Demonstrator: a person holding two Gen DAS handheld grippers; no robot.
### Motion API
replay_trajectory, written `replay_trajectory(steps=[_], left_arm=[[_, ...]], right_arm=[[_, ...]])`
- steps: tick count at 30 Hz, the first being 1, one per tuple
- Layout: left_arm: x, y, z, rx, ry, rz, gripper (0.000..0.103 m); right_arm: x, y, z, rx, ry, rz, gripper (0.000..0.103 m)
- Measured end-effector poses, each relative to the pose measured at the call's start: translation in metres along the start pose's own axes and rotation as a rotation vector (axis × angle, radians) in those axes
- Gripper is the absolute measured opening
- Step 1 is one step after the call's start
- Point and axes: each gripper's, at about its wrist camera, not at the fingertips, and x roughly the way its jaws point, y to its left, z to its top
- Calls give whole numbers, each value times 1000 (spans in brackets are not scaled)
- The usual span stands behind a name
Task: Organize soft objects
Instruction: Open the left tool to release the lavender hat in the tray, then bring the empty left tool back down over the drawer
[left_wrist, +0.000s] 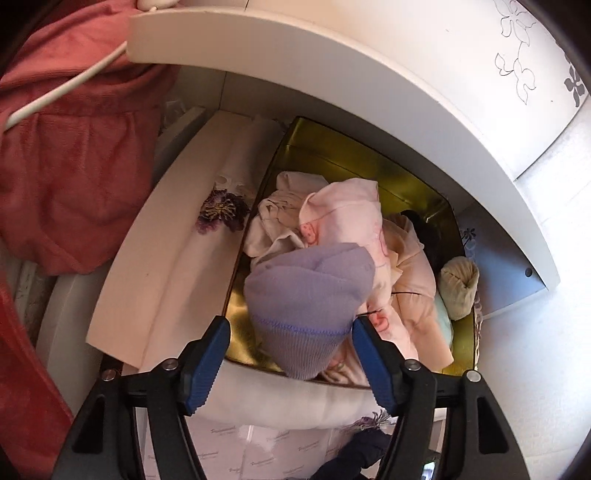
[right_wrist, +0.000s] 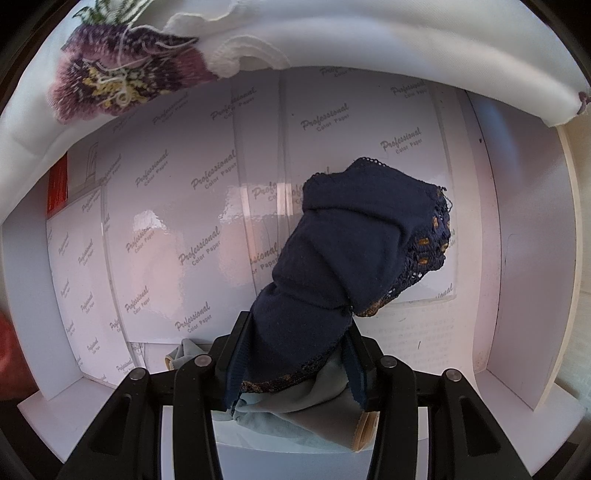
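Sorting soft items: 2 grippers, 1 loaded.

Left gripper (left_wrist: 291, 354) released, jaws apart either side of the purple hat (left_wrist: 306, 306) atop the overfull gold tin (left_wrist: 369, 162); hat may slide out. Right gripper (right_wrist: 295, 354) grasping the navy underwear (right_wrist: 354, 251); lace may snag.

A lilac knit hat (left_wrist: 308, 306) lies atop pink clothes (left_wrist: 347, 221) in a gold box (left_wrist: 369, 155).
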Motion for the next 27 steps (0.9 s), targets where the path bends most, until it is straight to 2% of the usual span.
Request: replay_trajectory(steps=[5, 11, 17, 22, 27], left_arm=[[-12, 3, -5, 20, -16, 35, 71], [-38, 3, -22, 91, -85, 86, 71], [-61, 10, -53, 128, -135, 206, 71], [-64, 16, -84, 127, -91, 267, 71], [-44, 15, -108, 199, 7, 344, 71]], right_arm=[[-1, 0, 0, 2, -2, -3, 48], [-2, -1, -1, 4, -2, 0, 48], [-2, 0, 0, 2, -2, -2, 49], [-3, -3, 1, 11, 0, 2, 49], [-1, -8, 3, 23, 8, 9, 51]])
